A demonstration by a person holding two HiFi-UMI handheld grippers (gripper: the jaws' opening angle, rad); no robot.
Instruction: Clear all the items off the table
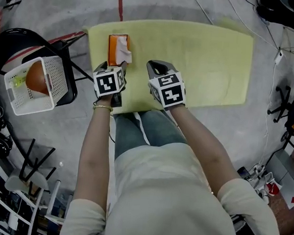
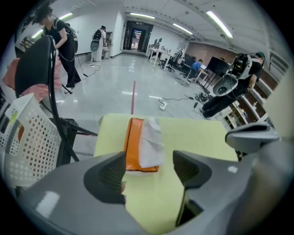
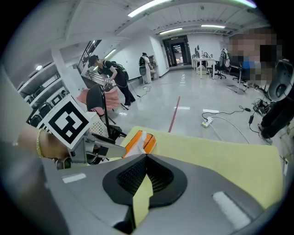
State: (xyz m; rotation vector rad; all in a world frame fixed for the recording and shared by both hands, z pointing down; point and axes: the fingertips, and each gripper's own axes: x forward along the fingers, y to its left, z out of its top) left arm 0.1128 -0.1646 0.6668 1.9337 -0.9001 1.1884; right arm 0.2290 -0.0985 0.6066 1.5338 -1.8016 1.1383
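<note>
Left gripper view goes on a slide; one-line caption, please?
Open left gripper facing an orange tissue pack on the yellow table, white basket at left.

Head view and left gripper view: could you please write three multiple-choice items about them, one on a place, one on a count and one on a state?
1. Where does the tissue pack lie?
A. on the floor
B. on the yellow table, near its left edge
C. on a chair seat

2. How many loose items lie on the table?
A. three
B. two
C. one

3. How do the jaws of the left claw stand?
A. apart, gripping nothing
B. shut on the pack
C. shut and empty

Answers:
1 B: the head view shows the pack on the yellow top, close to the left edge.
2 C: only the pack lies there.
3 A: the left gripper view shows the pads apart, and the pack lies beyond them, untouched.
</note>
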